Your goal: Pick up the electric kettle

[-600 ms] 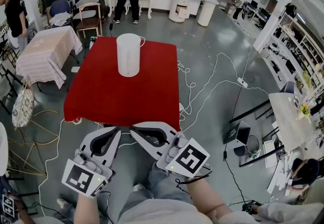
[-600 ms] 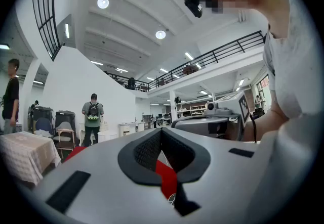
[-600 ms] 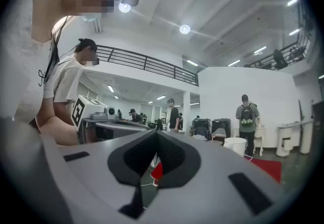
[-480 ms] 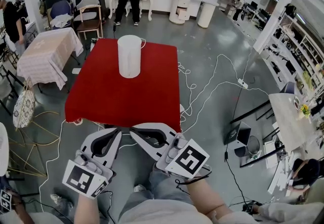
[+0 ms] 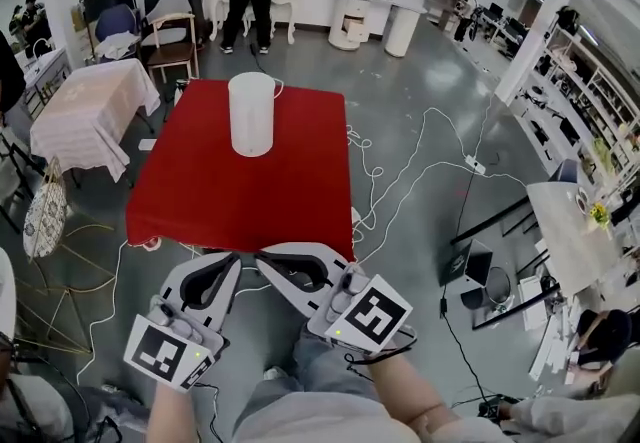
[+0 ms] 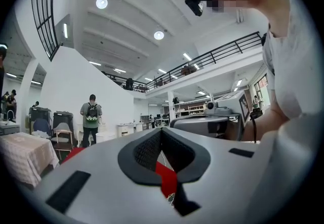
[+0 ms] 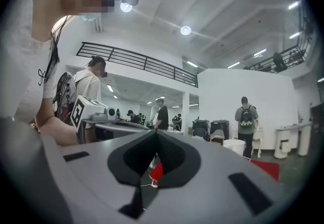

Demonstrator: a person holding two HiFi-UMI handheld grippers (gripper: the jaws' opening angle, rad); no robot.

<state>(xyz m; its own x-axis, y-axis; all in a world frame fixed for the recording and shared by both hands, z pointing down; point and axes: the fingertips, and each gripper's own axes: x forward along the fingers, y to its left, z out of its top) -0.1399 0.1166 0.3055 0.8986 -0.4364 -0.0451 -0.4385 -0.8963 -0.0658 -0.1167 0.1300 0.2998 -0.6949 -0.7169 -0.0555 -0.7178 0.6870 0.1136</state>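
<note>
1. Spotted the electric kettle upright at 12 o'clock, on the far half of the red-clothed counter.
2. Judged it rigid, smooth and likely slippery, light if empty; favoured a grip on the thin loop at its 1 o'clock rim.
3. Held left tool and right tool pressed together, empty, at 6 o'clock, short of the counter.
4. Noted a grey floor with loose cables at 3 o'clock.

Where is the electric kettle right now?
In the head view, the electric kettle stands upright near the far edge of the red table, well ahead of the left gripper and right gripper.
</note>
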